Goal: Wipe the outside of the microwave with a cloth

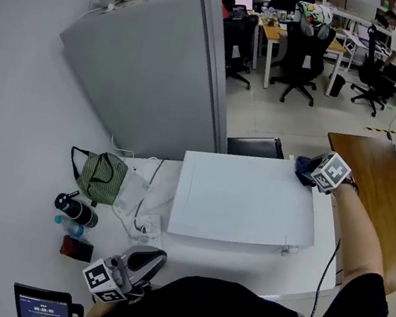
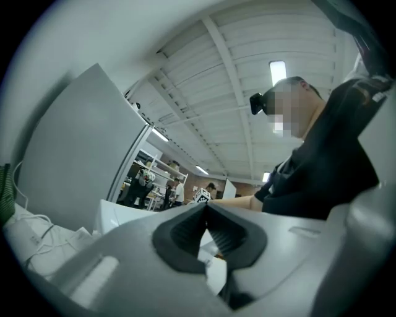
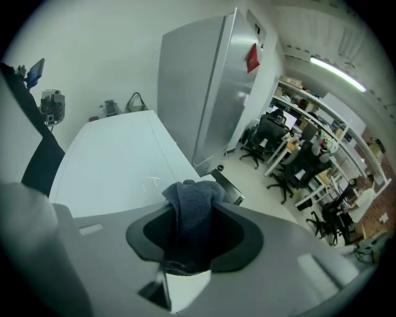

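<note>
The right arm stretches forward along the right side of the white microwave (image 1: 244, 200). Its right gripper (image 1: 311, 172) is clamped on a bunched dark blue cloth (image 1: 305, 167) at the microwave's far right top corner. The left gripper (image 1: 142, 260) sits low by the body, near left, jaws pressed together on nothing

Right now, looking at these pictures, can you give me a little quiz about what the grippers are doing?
1. True or false: the right gripper is shut on the dark cloth.
2. Which part of the white microwave top is the cloth at? A far right corner, B near left corner, C middle.
3. What does the left gripper hold?
Key: 1 true; 2 A; 3 nothing, its jaws are shut.
</note>
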`<state>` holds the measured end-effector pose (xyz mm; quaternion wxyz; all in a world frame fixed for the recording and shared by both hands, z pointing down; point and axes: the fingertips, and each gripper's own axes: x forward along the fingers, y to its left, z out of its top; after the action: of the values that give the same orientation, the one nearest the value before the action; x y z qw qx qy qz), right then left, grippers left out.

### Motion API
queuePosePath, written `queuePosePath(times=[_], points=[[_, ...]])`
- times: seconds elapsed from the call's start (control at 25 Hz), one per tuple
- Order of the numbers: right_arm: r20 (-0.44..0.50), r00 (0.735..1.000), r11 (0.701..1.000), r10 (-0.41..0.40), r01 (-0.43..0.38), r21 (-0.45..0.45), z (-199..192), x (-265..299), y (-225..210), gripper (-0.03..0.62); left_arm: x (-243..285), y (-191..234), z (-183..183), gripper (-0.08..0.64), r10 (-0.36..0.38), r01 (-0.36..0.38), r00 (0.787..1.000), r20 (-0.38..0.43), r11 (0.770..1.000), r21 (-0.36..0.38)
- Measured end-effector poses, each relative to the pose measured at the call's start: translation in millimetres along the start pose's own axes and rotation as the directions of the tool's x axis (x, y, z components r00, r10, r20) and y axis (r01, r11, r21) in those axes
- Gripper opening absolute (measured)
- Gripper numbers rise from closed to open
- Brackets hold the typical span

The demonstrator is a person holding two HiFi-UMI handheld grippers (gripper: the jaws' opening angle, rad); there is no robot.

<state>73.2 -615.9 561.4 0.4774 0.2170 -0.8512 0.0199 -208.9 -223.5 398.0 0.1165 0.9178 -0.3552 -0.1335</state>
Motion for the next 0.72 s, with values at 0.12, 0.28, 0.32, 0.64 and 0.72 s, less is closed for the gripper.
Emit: queuePosePath(times=[0.12, 0.28, 0.32, 0.64, 0.72], points=[[-0.036, 0.994, 0.995, -0.100, 0.099, -0.023, 16, -2, 8, 0.130, -32, 6, 6, 0.005, -0.022, 0.022, 1.000, 0.001, 1.000, -0.001], [0.208, 0.977, 0.984, 0.048, -0.010, -0.180, 185, 25, 133, 0.130, -90, 19, 15, 0.005, -0.018, 0.018, 1.000, 0.023, 1.000, 0.010], [0.237, 0.967, 0.968, 0.094, -0.033, -0.250, 228, 41, 172, 0.130, -103, 22, 17, 0.005, -0.018, 0.017, 0.999, 0.035, 1.000, 0.005], [0.083, 0.979, 0.945, 0.187, -0.156, -0.288, 293, 138, 280, 0.132, -139, 16, 13, 0.005, 0.017, -0.017, 1.000, 0.026, 1.000, -0.002], [0.081, 0.969, 0.942, 0.235, -0.207, -0.263, 268, 119, 273, 0.130, -126, 9, 12, 0.005, 0.029, -0.029, 0.999, 0.029, 1.000, 0.003]])
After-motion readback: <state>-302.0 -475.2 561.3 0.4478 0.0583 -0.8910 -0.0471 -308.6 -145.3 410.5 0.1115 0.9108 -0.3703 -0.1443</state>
